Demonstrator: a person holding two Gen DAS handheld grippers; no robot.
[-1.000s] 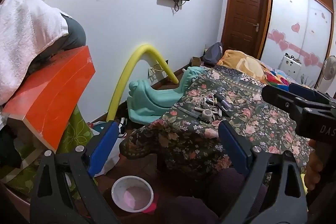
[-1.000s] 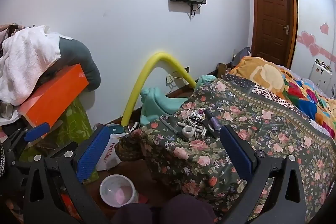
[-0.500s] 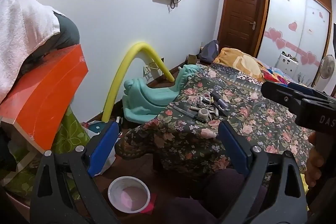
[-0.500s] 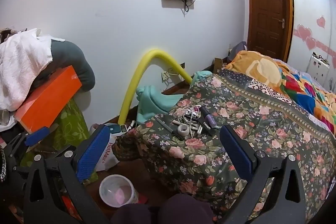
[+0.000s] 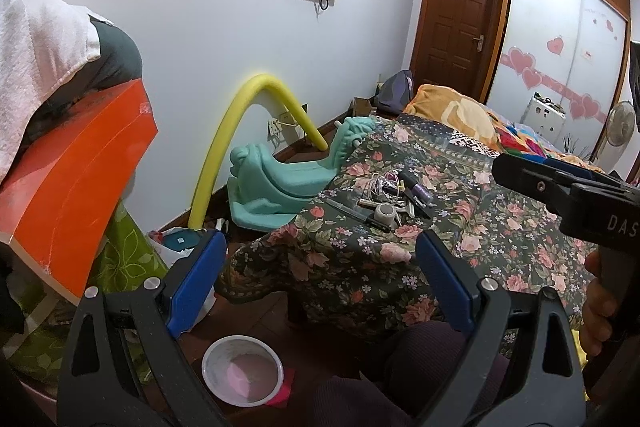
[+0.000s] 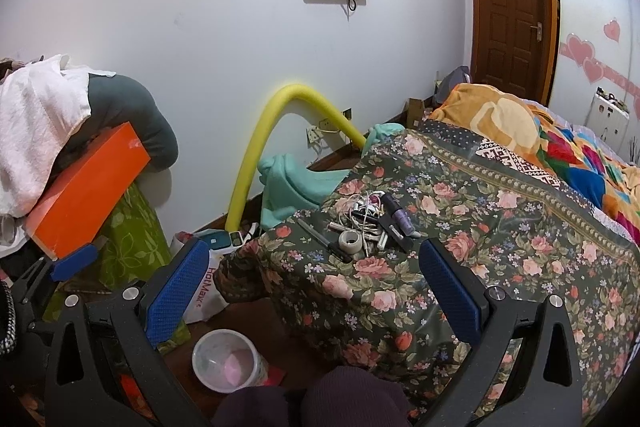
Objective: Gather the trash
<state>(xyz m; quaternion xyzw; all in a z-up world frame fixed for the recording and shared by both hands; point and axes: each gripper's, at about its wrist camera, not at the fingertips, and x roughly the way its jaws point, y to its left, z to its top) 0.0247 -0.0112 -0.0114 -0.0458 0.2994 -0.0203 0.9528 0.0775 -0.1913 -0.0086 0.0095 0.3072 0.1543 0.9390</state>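
Two wide-open, empty grippers (left gripper, right gripper) above floral bedspread clutter, white cup on floor.

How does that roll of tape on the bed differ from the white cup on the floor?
The roll of tape lies on the floral bedspread among cables and pens; the white cup stands on the floor below the bed's corner. The tape looks greyish and smaller; the cup is white, wider, with something pink inside. Both are round, and neither gripper touches them.
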